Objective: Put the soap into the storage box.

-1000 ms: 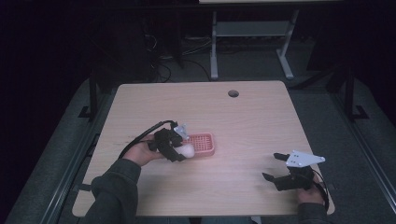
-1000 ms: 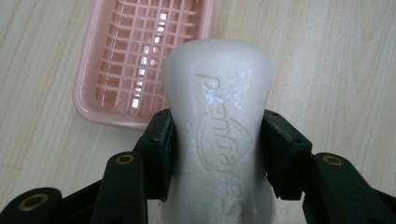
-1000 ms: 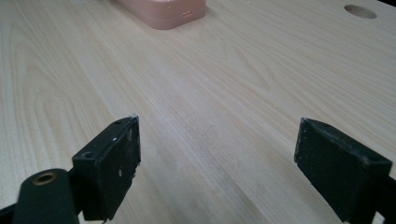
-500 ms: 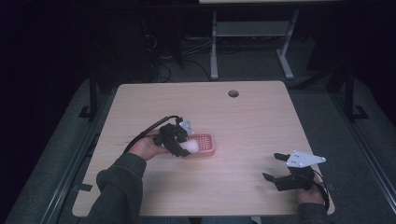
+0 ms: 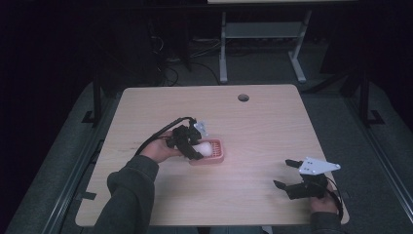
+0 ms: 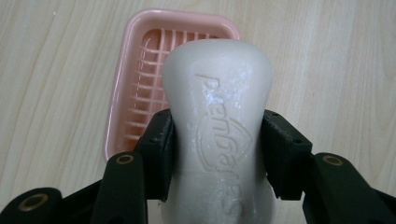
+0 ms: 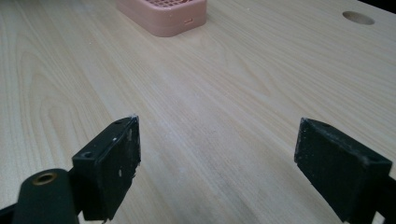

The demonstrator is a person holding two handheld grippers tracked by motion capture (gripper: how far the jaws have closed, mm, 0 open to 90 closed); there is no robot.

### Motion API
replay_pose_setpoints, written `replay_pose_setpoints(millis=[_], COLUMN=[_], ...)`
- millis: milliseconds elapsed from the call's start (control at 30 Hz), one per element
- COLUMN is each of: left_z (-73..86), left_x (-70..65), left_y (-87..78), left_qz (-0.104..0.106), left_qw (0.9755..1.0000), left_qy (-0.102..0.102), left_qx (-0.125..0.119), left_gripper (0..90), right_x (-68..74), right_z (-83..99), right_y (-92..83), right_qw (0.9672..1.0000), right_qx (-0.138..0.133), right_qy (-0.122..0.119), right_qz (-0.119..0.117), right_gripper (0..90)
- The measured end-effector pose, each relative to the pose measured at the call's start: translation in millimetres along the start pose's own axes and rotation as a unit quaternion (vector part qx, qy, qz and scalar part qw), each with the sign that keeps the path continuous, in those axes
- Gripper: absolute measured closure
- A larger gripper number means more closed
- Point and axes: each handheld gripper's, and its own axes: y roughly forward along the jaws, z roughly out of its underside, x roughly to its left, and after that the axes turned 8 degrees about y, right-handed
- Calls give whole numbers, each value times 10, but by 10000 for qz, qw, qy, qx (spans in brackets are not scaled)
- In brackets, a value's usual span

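Note:
A white bar of soap (image 6: 219,126) with raised lettering is clamped between the two black pads of my left gripper (image 6: 217,154). It hangs just over a pink ribbed soap dish (image 6: 140,88) on the wooden table. In the high view the left gripper (image 5: 195,147) holds the soap (image 5: 204,147) over the dish (image 5: 217,155) left of the table's middle. My right gripper (image 5: 287,173) rests near the front right corner, its jaws wide apart with nothing between them. In the right gripper view the open gripper (image 7: 217,154) faces the dish (image 7: 163,11) far off.
The light wooden table (image 5: 263,131) has a round cable hole (image 5: 243,97) near its back edge. A black cable (image 5: 160,134) trails from the left gripper. Behind the table stands a grey metal frame (image 5: 258,39) on a dark floor.
My left gripper has carried the soap a little to the right and farther over the pink dish. The right gripper has stayed where it was.

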Motion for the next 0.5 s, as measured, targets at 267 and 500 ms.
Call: replay_pose_setpoints(millis=[267, 500], left_z=[-49, -122], left_x=[82, 140], left_y=[77, 123], left_qz=[60, 77], left_qw=[10000, 10000], left_qy=[-41, -22], left_qx=[-22, -42], left_gripper=[494, 494], right_x=[-9, -19], right_z=[4, 13], right_y=[-6, -5], right_qw=[10000, 10000], right_qx=[-15, 3], right_qy=[1, 12], right_qz=[8, 15], right_gripper=[137, 137])
